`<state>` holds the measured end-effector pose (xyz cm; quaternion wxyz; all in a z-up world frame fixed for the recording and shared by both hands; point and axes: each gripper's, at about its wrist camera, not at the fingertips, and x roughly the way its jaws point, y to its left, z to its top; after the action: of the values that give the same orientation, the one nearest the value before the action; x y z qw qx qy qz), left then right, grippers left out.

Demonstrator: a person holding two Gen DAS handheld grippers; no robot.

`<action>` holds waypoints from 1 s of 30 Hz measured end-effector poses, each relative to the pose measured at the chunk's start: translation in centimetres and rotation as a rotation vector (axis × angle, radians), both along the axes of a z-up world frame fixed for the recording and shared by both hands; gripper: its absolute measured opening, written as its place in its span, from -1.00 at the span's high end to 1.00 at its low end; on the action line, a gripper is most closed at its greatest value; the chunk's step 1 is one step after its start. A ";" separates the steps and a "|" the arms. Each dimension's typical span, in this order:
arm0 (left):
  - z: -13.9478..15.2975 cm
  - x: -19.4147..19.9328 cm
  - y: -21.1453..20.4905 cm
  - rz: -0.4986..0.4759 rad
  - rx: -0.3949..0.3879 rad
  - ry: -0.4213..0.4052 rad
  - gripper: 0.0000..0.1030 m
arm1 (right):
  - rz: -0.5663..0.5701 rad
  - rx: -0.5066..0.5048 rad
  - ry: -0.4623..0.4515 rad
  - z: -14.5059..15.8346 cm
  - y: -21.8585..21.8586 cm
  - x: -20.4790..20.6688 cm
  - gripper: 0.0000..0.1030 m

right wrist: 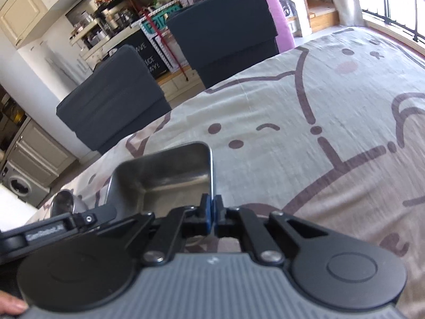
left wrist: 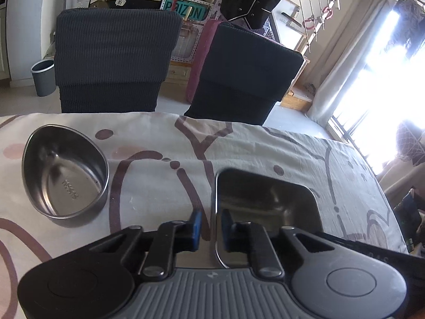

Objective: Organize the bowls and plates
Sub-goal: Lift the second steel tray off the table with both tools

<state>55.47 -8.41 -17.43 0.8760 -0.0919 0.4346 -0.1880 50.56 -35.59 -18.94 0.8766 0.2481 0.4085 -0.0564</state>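
Your left gripper (left wrist: 211, 228) sits over the near left edge of the square metal tray (left wrist: 268, 199). One blue pad is outside the wall, the other is inside, w/ the thin rim between them. There's still a small gap, so you can't tell if the pads really squeeze the rim yet.

Your right gripper (right wrist: 213, 212) is pinching the tray's right rim (right wrist: 211, 170). Its blue pads are pressed tight on the thin metal edge, no gap showing.

The tray rests on the tablecloth (left wrist: 164, 186), the pale one w/ brown cartoon lines and dots. It's right in front of you, between both grippers.

The egg-shaped metal bowl (left wrist: 65, 174) sits on the cloth too, to the left of the tray & apart from it. It's upright, w/ small letters stamped on its floor.

Two dark chairs (left wrist: 111, 58) stand at the far side of the table. A grey bin (left wrist: 43, 77) is on the floor to the left of them. Bright window on the right.
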 end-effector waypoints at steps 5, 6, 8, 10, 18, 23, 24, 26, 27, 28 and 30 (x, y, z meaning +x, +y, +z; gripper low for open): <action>-0.3 -0.1 -0.3 -0.011 0.003 0.014 0.84 | 0.058 -0.001 0.034 0.3 -0.7 0.2 0.95; -0.3 -0.1 -0.4 -0.013 0.008 0.014 0.85 | 0.066 0.001 0.037 0.4 -0.7 0.2 0.94; -0.3 -0.2 -0.5 -0.016 0.008 0.012 0.92 | 0.073 -0.005 0.028 0.5 -0.6 0.2 0.87; -0.3 -0.2 -0.6 -0.021 0.017 0.008 0.95 | 0.048 -0.010 -0.014 0.5 -0.6 0.0 0.57; 0.5 -1.2 -0.6 -0.033 0.065 -0.020 0.96 | 0.036 -0.025 -0.050 -0.3 -0.1 0.3 0.90; 2.5 -2.8 -0.3 -0.012 0.067 -0.061 0.97 | 0.096 -0.052 -0.057 0.7 0.3 -0.3 0.92; 3.0 -3.2 -0.2 -0.010 0.066 -0.069 0.97 | 0.111 -0.063 -0.066 1.3 0.5 -0.6 0.92; 4.1 -4.2 0.0 -0.004 0.058 -0.081 0.97 | 0.128 -0.068 -0.084 2.3 0.6 -1.4 0.92; 4.7 -4.8 0.0 -0.001 0.054 -0.086 0.97 | 0.138 -0.068 -0.093 2.8 0.5 -2.0 0.91; 5.2 -5.4 0.0 -0.001 0.055 -0.092 0.97 | 0.149 -0.072 -0.102 3.4 0.5 -2.6 0.91; 6.2 -6.8 -0.2 -0.004 0.058 -0.100 0.97 | 0.176 -0.086 -0.111 4.3 0.4 -3.9 0.90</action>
<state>48.72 -8.57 -11.18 0.8986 -0.0561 0.3957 -0.1813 46.62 -35.17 -14.63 0.9092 0.1762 0.3767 0.0174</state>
